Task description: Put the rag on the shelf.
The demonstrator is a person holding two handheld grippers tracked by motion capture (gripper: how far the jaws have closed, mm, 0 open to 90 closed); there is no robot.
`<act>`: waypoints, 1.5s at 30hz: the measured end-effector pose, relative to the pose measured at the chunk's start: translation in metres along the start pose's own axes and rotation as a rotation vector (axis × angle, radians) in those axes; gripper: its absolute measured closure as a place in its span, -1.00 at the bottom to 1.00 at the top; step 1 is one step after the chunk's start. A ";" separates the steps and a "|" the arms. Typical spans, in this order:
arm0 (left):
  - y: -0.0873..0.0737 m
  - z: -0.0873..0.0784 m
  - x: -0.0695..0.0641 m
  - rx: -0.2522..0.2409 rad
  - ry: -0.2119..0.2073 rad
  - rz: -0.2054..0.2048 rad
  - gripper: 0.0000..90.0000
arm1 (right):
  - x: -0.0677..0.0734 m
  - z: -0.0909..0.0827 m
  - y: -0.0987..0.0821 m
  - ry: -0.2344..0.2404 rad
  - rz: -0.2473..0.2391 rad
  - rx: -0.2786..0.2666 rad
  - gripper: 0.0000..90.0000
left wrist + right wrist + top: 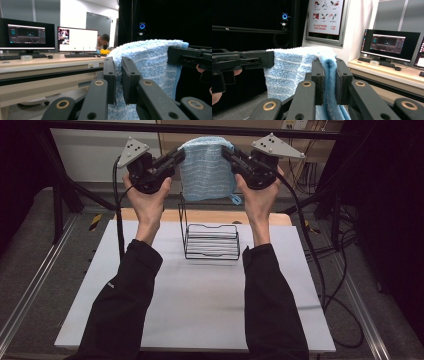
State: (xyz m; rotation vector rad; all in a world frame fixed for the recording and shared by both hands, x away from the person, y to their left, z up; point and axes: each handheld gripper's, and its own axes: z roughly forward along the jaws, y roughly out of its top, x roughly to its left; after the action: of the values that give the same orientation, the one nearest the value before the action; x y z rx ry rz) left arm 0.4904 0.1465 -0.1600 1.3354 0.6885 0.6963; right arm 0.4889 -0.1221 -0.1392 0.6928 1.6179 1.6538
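A light blue towel (206, 167) hangs folded in the air above the far side of the table, stretched between my two grippers. My left gripper (178, 156) is shut on its top left corner, and my right gripper (226, 153) is shut on its top right corner. In the left gripper view the towel (147, 62) sits pinched between the black jaws of the left gripper (118, 66), with the other gripper holding its far edge. In the right gripper view the towel (287, 72) is folded between the pads of the right gripper (329, 67). A black wire rack (210, 239) stands on the table below the towel.
The white table top (200, 300) lies under the person's dark-sleeved forearms. Black cables trail down both sides, and a dark frame bar crosses above. Desks with monitors (77, 40) stand in the room beyond.
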 end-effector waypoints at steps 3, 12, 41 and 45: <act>-0.005 0.005 0.003 0.018 0.005 0.007 0.83 | -0.004 0.004 -0.006 -0.001 0.006 0.015 0.80; -0.022 0.016 0.010 0.066 0.013 0.016 0.83 | -0.015 0.011 -0.028 -0.010 0.023 0.054 0.80; -0.064 0.003 0.010 0.203 -0.103 0.050 0.83 | -0.009 -0.017 -0.088 0.021 0.073 0.131 0.78; -0.063 -0.001 0.007 0.211 -0.120 0.065 0.83 | -0.007 -0.022 -0.088 0.026 0.062 0.140 0.77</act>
State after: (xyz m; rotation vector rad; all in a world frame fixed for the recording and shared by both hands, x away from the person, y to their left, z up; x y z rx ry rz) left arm 0.4975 0.1466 -0.2226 1.5863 0.6371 0.6021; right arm 0.4863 -0.1449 -0.2278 0.8012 1.7600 1.6103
